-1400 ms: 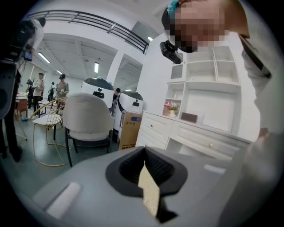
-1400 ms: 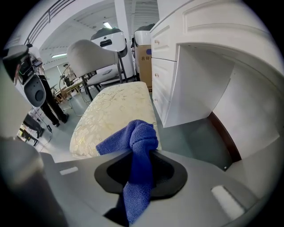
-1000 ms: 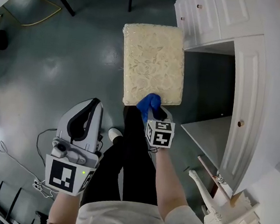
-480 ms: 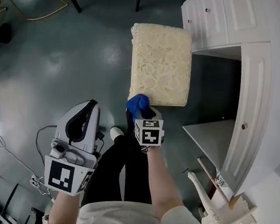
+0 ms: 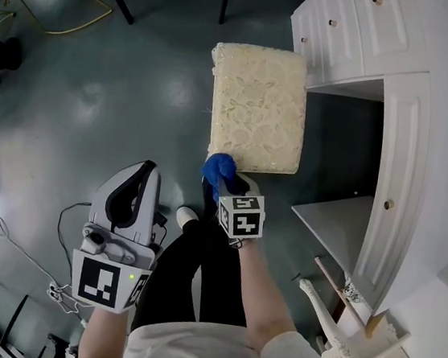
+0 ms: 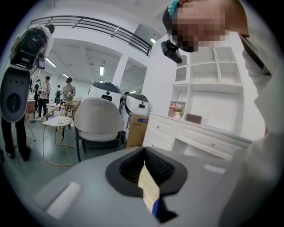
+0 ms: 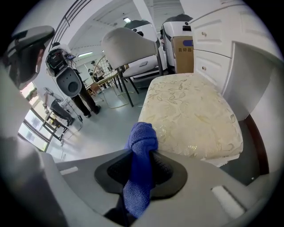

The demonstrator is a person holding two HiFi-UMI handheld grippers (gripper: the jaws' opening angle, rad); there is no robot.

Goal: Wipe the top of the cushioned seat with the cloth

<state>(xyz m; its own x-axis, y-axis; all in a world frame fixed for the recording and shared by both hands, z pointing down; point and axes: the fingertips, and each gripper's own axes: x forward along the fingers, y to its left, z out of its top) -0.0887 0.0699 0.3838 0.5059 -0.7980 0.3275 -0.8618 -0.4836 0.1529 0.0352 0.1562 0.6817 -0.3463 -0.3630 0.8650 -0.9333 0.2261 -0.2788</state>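
the right gripper (image 5: 225, 184) stayed clenched on the blue cloth (image 5: 218, 167), which had slid from the middle of the cushioned seat's (image 5: 257, 105) near edge to its near-left corner. the left gripper (image 5: 147, 168), jaws together, hung well apart.

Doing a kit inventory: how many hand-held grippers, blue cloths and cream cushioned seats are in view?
Grey hand-held grippers: 2, left hand-held gripper, right hand-held gripper
Blue microfibre cloth: 1
Cream patterned cushioned seat: 1
Total: 4
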